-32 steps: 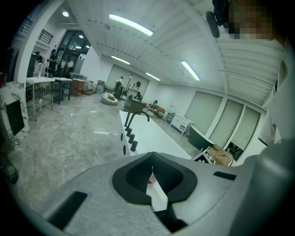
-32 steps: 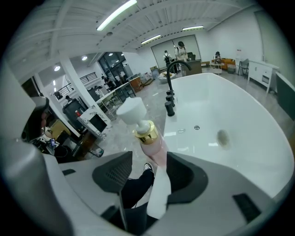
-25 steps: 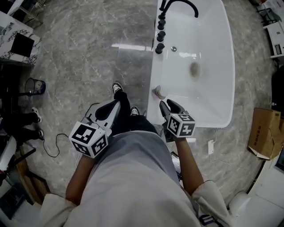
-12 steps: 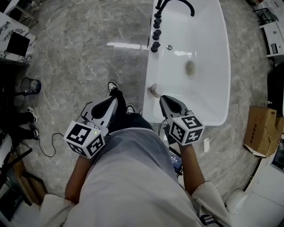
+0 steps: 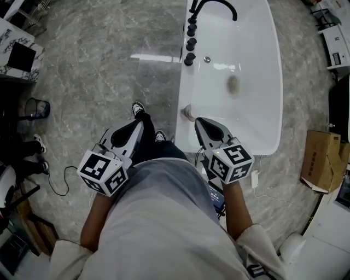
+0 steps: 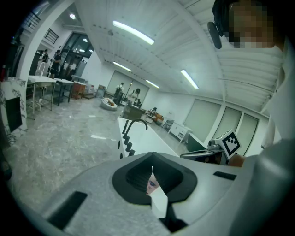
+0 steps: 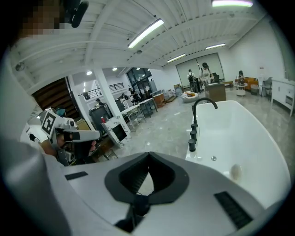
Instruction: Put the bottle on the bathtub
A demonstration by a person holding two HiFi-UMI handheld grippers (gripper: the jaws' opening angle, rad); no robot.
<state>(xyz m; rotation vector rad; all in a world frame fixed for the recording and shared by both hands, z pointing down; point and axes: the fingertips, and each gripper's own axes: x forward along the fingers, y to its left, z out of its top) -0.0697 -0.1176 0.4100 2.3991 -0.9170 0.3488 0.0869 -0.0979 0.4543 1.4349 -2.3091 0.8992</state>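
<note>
Seen on bathtub [image 5: 185, 90] rim: bottle [image 5: 188, 113], apparently upright, long axis vertical. Clenched on nothing: left gripper [image 5: 140, 124]; right gripper [image 5: 198, 121], jaws just closed.

Pretty glossy finish is seen on the smooth white oval bathtub [image 5: 262, 115], matt black metal on its curved faucet [image 5: 233, 11]; the grey marble-look floor [image 5: 93, 71] is polished, the brown box [image 5: 322, 161] plain matt cardboard.

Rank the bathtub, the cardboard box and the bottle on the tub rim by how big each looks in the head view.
1. bathtub, by far the largest
2. cardboard box
3. bottle, smallest
</note>
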